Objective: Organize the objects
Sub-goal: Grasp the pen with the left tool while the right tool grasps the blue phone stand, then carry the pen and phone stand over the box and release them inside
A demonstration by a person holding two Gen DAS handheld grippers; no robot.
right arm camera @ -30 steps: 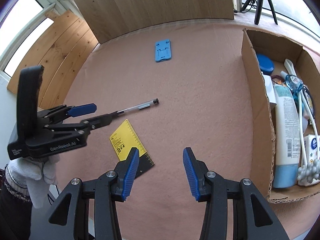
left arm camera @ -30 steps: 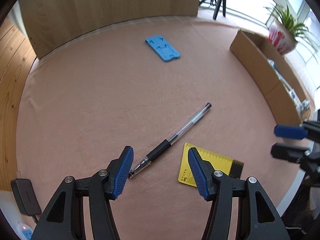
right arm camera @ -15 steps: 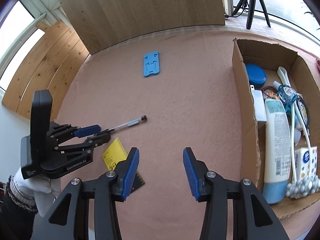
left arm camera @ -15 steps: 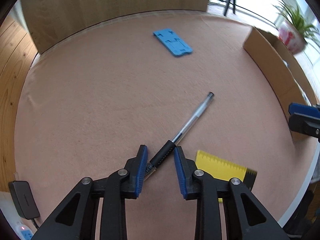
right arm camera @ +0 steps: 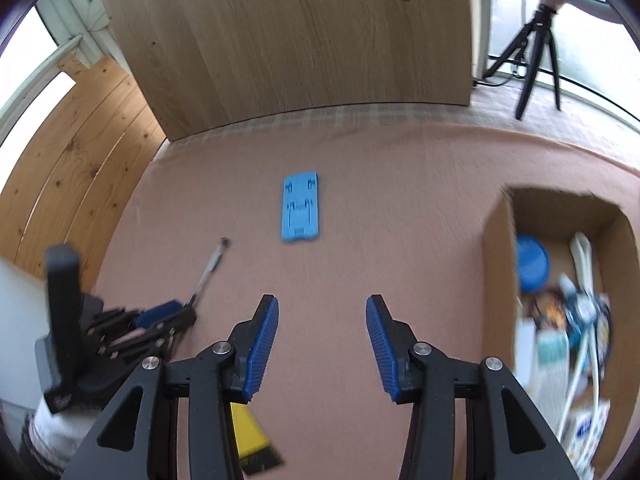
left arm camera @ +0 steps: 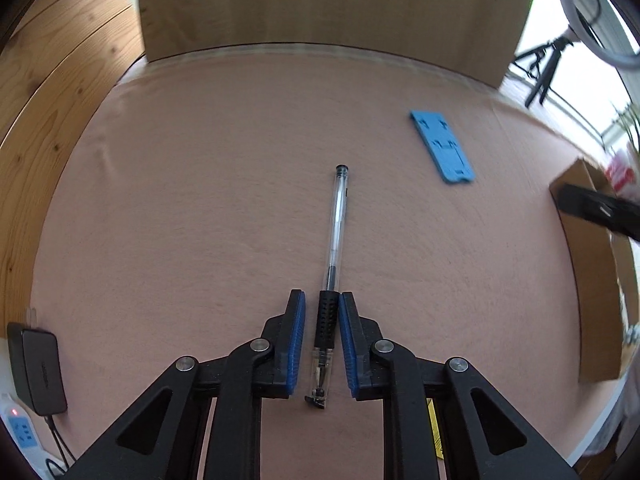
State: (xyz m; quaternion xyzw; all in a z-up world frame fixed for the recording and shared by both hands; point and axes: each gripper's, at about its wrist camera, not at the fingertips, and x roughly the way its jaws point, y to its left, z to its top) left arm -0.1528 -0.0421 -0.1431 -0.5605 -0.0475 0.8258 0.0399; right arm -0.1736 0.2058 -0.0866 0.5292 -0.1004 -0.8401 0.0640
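Observation:
A clear pen (left arm camera: 335, 224) with a black grip lies on the pink cloth. My left gripper (left arm camera: 322, 300) is shut on the pen's black grip section, with the pen pointing straight ahead. In the right wrist view the left gripper (right arm camera: 168, 314) sits at the left with the pen (right arm camera: 210, 270) sticking out of it. My right gripper (right arm camera: 322, 308) is open and empty above the cloth. A blue phone stand (right arm camera: 301, 207) lies flat ahead of it, and also shows in the left wrist view (left arm camera: 442, 146).
A cardboard box (right arm camera: 498, 248) with several items stands at the right; its wall shows in the left wrist view (left arm camera: 592, 280). A yellow ruler (right arm camera: 248, 432) lies under my right gripper. A black adapter (left arm camera: 38, 370) sits at the cloth's left edge. A wooden board (right arm camera: 288, 40) stands behind.
My left gripper closed on the pen's grip and turned, so the pen now points straight ahead. My right gripper moved forward and tilted up, staying open.

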